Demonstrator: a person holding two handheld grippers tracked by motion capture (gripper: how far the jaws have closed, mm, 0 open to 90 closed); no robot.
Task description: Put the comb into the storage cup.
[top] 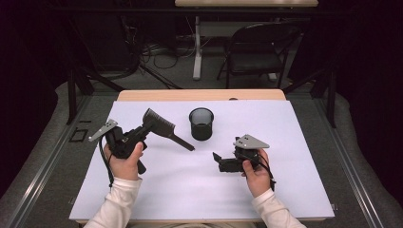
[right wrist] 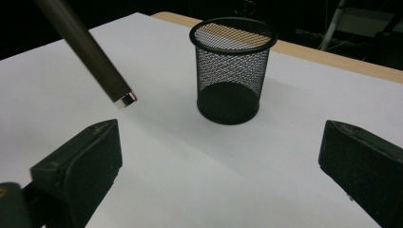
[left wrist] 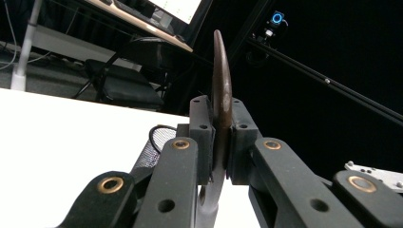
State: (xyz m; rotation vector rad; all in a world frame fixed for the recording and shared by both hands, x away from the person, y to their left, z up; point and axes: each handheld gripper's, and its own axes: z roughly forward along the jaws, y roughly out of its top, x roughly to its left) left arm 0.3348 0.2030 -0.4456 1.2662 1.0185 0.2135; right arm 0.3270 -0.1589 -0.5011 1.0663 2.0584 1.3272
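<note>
Dark flat comb [top: 159, 124] pinched between left gripper [top: 142, 131] jaws, handle toward wide-spread right gripper [top: 217, 158]; black mesh cup [top: 201, 124] beyond.

Comb [left wrist: 221, 90] seen edge-on between the clamped jaws, its teeth not discernible, its lower end hidden behind them, comb handle [right wrist: 85, 47] cut off by the top edge, mesh cup [left wrist: 151, 147] mostly hidden behind the left gripper's [left wrist: 221, 142] linkage.
</note>
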